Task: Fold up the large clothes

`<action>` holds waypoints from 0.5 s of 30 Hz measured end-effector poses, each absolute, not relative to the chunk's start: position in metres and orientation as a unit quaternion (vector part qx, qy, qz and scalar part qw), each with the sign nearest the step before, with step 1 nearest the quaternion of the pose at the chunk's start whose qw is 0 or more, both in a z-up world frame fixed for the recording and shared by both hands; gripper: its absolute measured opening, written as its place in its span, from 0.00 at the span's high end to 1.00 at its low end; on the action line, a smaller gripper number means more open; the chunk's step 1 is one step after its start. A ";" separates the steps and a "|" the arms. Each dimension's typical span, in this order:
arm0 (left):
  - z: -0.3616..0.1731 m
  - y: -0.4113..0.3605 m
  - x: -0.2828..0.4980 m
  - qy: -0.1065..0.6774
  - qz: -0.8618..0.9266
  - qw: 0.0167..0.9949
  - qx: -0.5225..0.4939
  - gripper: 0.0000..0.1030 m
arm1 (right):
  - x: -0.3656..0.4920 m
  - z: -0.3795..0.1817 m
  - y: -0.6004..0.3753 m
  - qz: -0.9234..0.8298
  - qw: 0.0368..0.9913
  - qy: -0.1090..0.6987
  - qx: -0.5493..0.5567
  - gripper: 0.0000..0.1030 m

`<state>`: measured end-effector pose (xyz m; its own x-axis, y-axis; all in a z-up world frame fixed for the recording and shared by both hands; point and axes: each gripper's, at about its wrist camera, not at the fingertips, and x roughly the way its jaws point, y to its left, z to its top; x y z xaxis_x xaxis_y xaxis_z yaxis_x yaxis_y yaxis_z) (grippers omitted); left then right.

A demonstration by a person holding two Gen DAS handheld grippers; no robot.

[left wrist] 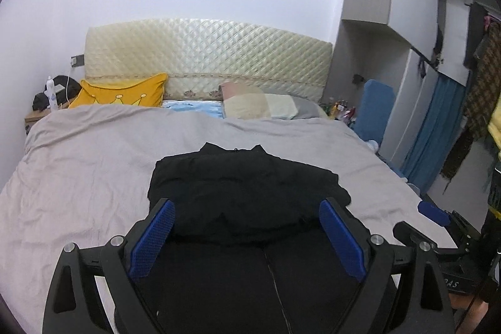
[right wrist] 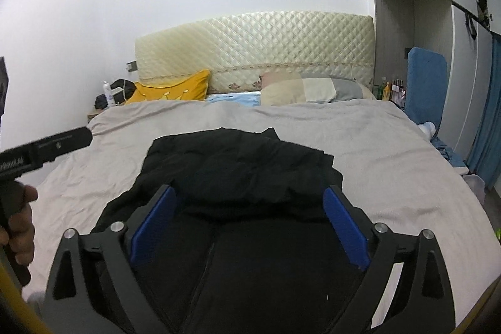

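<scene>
A black padded jacket lies on the grey bedspread, its upper part folded over, collar toward the headboard. My left gripper is open, its blue pads wide apart above the jacket's near part, holding nothing. My right gripper is also open over the same jacket, blue pads spread, empty. The right gripper's blue tip also shows at the right edge of the left wrist view. The left gripper's black body shows at the left of the right wrist view, held by a hand.
A quilted cream headboard stands at the far end, with a yellow pillow and a patchwork pillow. A nightstand with clutter is far left. A blue padded board, wardrobe and hanging clothes line the right side.
</scene>
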<state>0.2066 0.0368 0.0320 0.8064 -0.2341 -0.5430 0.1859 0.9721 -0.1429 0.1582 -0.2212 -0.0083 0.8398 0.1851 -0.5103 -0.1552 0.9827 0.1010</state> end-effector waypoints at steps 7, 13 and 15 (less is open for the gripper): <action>0.017 0.045 0.151 0.305 -0.117 0.945 -0.008 0.09 | 0.099 -0.025 -0.222 0.109 0.955 0.274 0.013 0.05; -0.013 0.069 0.123 0.335 -0.117 0.935 -0.011 0.09 | 0.062 -0.054 -0.236 0.106 0.950 0.294 0.008 0.03; -0.023 0.076 0.117 0.343 -0.110 0.933 -0.011 0.09 | 0.056 -0.063 -0.243 0.096 0.949 0.300 0.008 0.03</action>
<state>0.1167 0.0762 -0.0233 0.7410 -0.2128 -0.6368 0.1974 0.9756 -0.0964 0.0559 -0.2427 -0.0634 0.8017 0.1875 -0.5675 -0.1777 0.9814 0.0732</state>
